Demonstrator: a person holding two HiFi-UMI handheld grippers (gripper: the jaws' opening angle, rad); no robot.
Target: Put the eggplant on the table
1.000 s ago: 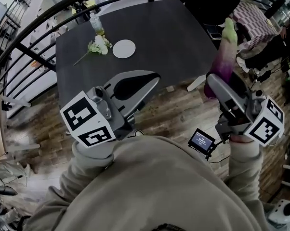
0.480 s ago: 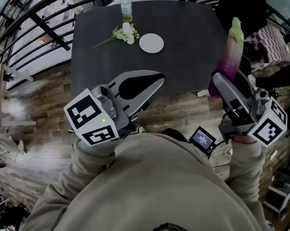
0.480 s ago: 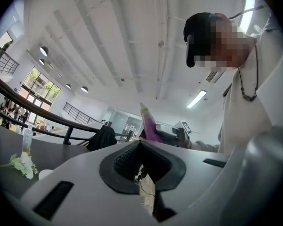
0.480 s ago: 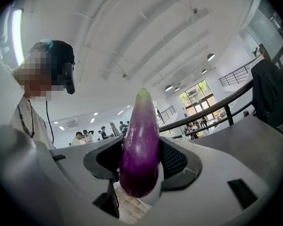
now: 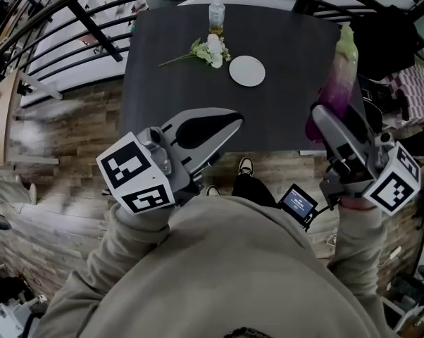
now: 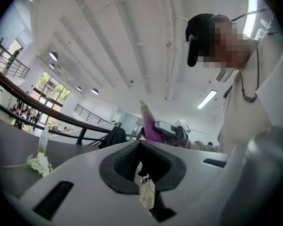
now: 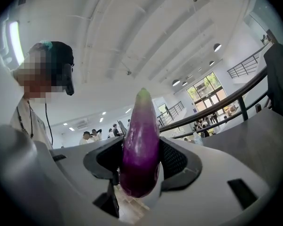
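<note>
Dark grey table point(image 5: 163, 97) stands ahead. Right claw point(image 5: 316, 118) pinches the long purple eggplant point(image 5: 337, 83). Left claw point(image 5: 233, 120) is pressed together, empty.

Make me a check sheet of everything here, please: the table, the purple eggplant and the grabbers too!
Surface: dark table, mostly bare; the eggplant is not on it yet.
Job's things: purple eggplant, held in the air, green tip pointing away from the person.
Clutter: white flowers, clear bottle and round white plate, all on the table's far side.
Grippers: right gripper shut on the eggplant; left gripper has its jaws together with nothing between them.
Cables: nothing seen.
Surroundings: black railing, wooden floor, small screen at the person's waist.
</note>
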